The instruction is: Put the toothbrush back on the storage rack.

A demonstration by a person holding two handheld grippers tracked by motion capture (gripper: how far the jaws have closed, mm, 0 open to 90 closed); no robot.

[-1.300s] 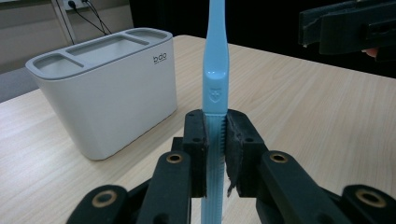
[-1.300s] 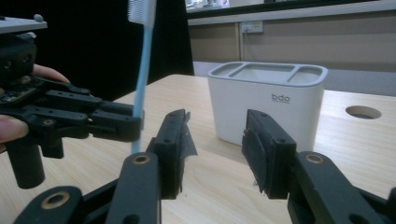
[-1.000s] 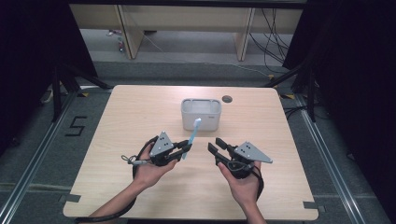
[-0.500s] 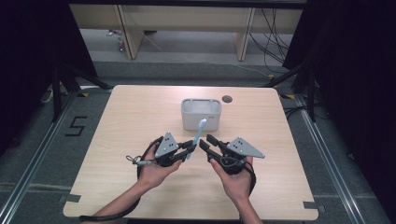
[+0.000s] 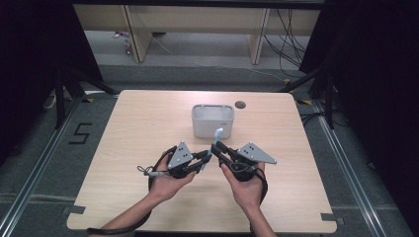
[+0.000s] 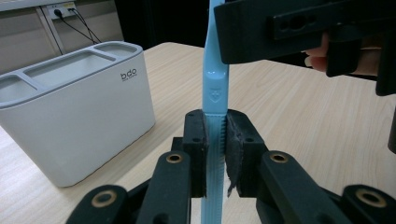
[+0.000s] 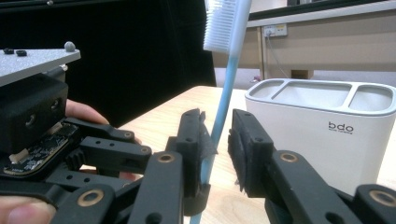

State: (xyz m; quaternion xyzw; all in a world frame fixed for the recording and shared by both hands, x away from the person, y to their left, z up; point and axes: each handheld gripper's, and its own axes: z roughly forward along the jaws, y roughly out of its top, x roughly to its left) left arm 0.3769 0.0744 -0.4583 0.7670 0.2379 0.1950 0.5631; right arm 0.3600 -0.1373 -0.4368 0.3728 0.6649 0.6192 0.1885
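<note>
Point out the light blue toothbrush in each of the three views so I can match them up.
High view: toothbrush stands just below centre, between the two tongs, in front of the white holder.
Left gripper view: centre, upright, its handle clamped in the jaws.
Right gripper view: centre, leaning, bristles at the top.
Shared landmark: the white holder.

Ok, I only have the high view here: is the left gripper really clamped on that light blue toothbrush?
Observer: Yes. The left gripper has both pads pressed on the ribbed handle of the toothbrush.
Operator: And the right one?
Observer: The right gripper has just been closing around the neck. One pad touches it, the other stands apart.
Operator: The white box?
Observer: It's a toothbrush holder marked bdo, with three top openings.
</note>
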